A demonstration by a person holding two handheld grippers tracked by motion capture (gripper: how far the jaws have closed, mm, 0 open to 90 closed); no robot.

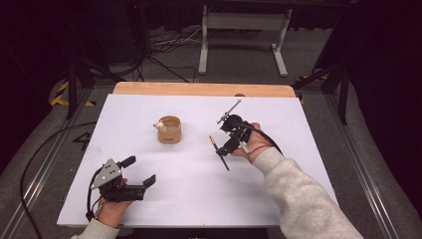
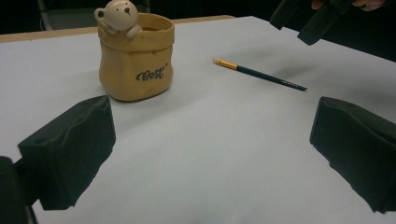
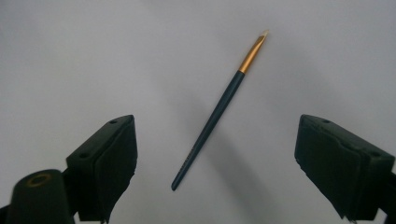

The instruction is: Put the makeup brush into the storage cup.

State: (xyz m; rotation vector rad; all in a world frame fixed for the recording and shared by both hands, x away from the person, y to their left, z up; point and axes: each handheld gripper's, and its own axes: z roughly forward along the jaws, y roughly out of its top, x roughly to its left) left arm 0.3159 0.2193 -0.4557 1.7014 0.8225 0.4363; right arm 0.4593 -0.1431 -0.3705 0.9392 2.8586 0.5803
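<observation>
Step in hand, as judged: pick up the brush (image 3: 214, 115), which lies flat on the white table (image 1: 189, 184) at centre frame in the right gripper view, bristles toward the upper right; best to lower straight down, keep the dark handle centred between the jaws, and close across its middle so it does not roll. The right gripper (image 1: 225, 145) hangs above it, tilted down, jaws wide apart and holding nothing. The left gripper (image 1: 140, 172) rests at lower left, jaws spread and empty, aimed toward the bear cup (image 2: 135, 56).

We see the white tabletop (image 1: 199, 189) evenly lit from overhead, its surroundings dark. Shadows fall soft; the brush (image 3: 217, 109) casts a faint one. The gripper views look grainy, jaws slightly blurred.
</observation>
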